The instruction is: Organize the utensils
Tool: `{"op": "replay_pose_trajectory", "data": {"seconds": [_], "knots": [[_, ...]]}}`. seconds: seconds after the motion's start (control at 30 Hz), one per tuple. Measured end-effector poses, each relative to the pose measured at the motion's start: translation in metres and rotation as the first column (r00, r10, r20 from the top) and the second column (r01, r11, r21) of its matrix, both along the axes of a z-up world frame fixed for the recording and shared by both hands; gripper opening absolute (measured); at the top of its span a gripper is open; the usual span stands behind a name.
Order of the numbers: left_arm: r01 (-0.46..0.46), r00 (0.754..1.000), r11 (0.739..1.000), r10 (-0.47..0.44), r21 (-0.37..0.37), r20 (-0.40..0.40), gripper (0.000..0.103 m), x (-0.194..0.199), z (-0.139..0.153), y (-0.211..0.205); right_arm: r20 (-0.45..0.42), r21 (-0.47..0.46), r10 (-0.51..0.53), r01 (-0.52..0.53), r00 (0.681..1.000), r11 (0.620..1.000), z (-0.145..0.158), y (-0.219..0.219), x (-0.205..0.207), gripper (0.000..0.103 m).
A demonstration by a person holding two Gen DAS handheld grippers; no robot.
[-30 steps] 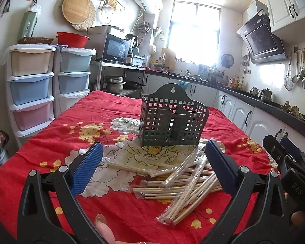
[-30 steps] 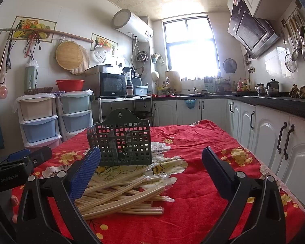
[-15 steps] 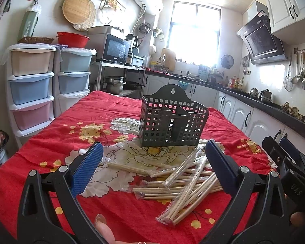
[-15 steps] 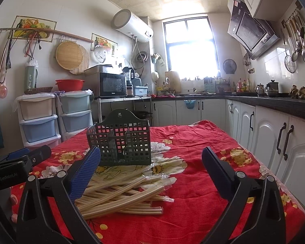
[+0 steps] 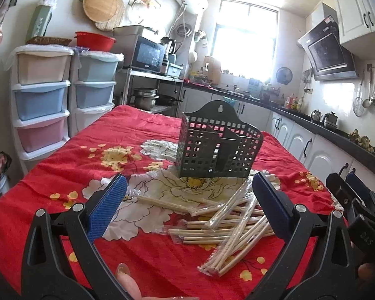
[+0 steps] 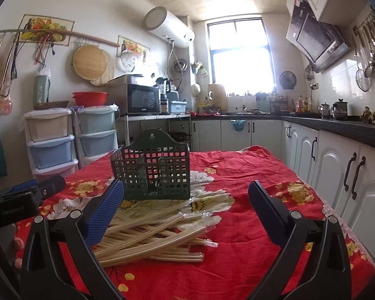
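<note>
2 grippers are in our hands above a table draped in a red floral cloth (image 5: 142, 135), plush-looking, with large white blossoms and small yellow ones. Around us is a narrow kitchen: white cabinets (image 6: 337, 165) under a dark countertop, a bright window (image 5: 245, 37) at the far end, a slanted black range hood (image 6: 315, 37), and a white cylindrical water heater (image 6: 168, 26) high on the wall. We see 2 stacks of pastel plastic drawers (image 5: 41, 95) against the wall, a red basin (image 5: 95, 40) on top of them, a microwave (image 5: 147, 55) on a metal rack, and round woven trays (image 6: 91, 62) hung above.

Our left gripper (image 5: 188, 206) has its blue ribbed pads (image 5: 107, 206) spread wide, holding nothing. Our right gripper (image 6: 186, 208) is likewise spread wide and empty, and shows as a black shape at the edge of the left view.

Near the table's middle stands a dark green plastic utensil holder (image 5: 218, 145), upright, its walls a square lattice, with a rounded hanging tab on the back and an inner divider. We cannot see anything in its compartments. Just in front of it, a loose pile of pale wooden chopsticks (image 5: 227, 221) in clear plastic sleeves lies criss-crossed on the cloth; the nearest ends reach close to the holder's base.
</note>
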State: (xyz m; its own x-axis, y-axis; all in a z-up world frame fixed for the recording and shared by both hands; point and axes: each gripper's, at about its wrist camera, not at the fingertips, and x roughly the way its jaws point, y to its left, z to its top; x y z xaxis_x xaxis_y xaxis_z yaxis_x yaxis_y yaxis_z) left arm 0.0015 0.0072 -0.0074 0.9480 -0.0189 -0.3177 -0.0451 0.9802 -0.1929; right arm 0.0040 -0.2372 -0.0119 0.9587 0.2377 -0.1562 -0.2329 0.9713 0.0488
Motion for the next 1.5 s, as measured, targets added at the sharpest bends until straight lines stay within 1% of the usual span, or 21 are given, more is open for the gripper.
{"op": "replay_pose_trajectory", "data": {"seconds": [0.17,0.3,0.47,0.57,0.7,0.8,0.9,1.03,1.1,1.17,1.27,1.33,1.43,1.47,1.5], "knots": [[-0.028,0.998,0.999,0.026,-0.033,-0.051,0.093,0.007,-0.002,0.014,-0.044,-0.050,0.038,-0.040,0.998,0.998,0.004,0.010,0.010,0.097],[-0.055,0.995,0.997,0.049,-0.057,-0.088,0.093,0.012,-0.005,0.029,-0.088,-0.069,0.052,-0.058,0.995,0.996,0.005,0.014,0.021,0.097],[-0.087,0.986,0.993,0.074,-0.084,-0.150,0.093,0.019,-0.009,0.046,-0.155,-0.069,0.073,-0.084,0.985,0.994,0.008,0.018,0.038,0.097],[-0.093,0.980,0.991,0.074,-0.098,-0.183,0.093,0.024,-0.012,0.054,-0.172,-0.082,0.076,-0.091,0.982,0.992,0.008,0.020,0.045,0.097],[-0.081,0.968,0.986,0.043,-0.143,-0.248,0.093,0.037,-0.018,0.063,-0.209,-0.091,0.080,-0.101,0.975,0.991,0.008,0.023,0.055,0.097],[-0.071,0.957,0.987,0.027,-0.143,-0.287,0.093,0.047,-0.022,0.062,-0.242,-0.077,0.079,-0.101,0.967,0.992,0.005,0.020,0.063,0.097],[-0.060,0.943,0.981,-0.004,-0.182,-0.332,0.093,0.059,-0.027,0.066,-0.282,-0.065,0.066,-0.088,0.957,0.994,0.002,0.015,0.072,0.097],[-0.037,0.930,0.971,-0.052,-0.235,-0.363,0.091,0.070,-0.034,0.068,-0.335,-0.043,0.049,-0.067,0.941,0.997,-0.006,0.004,0.084,0.094],[-0.031,0.920,0.964,-0.075,-0.263,-0.384,0.085,0.076,-0.039,0.068,-0.374,-0.028,0.044,-0.059,0.926,0.998,-0.012,-0.001,0.091,0.083],[-0.035,0.908,0.958,-0.089,-0.285,-0.410,0.074,0.082,-0.045,0.070,-0.417,-0.008,0.046,-0.054,0.908,0.999,-0.017,-0.006,0.099,0.077],[-0.038,0.895,0.945,-0.112,-0.324,-0.432,0.066,0.089,-0.052,0.074,-0.500,0.043,0.061,-0.046,0.864,0.998,-0.030,-0.015,0.114,0.071],[-0.045,0.888,0.933,-0.126,-0.357,-0.443,0.064,0.094,-0.058,0.078,-0.535,0.073,0.072,-0.039,0.842,0.997,-0.037,-0.019,0.120,0.068],[-0.047,0.885,0.924,-0.138,-0.380,-0.444,0.058,0.097,-0.061,0.081,-0.592,0.134,0.098,-0.022,0.800,0.991,-0.048,-0.026,0.130,0.064],[-0.050,0.884,0.919,-0.142,-0.392,-0.445,0.057,0.099,-0.063,0.083,-0.612,0.160,0.110,-0.014,0.783,0.987,-0.052,-0.029,0.134,0.062],[-0.050,0.884,0.916,-0.145,-0.399,-0.445,0.055,0.100,-0.063,0.084,-0.624,0.174,0.117,-0.008,0.773,0.985,-0.054,-0.030,0.136,0.059]]}}
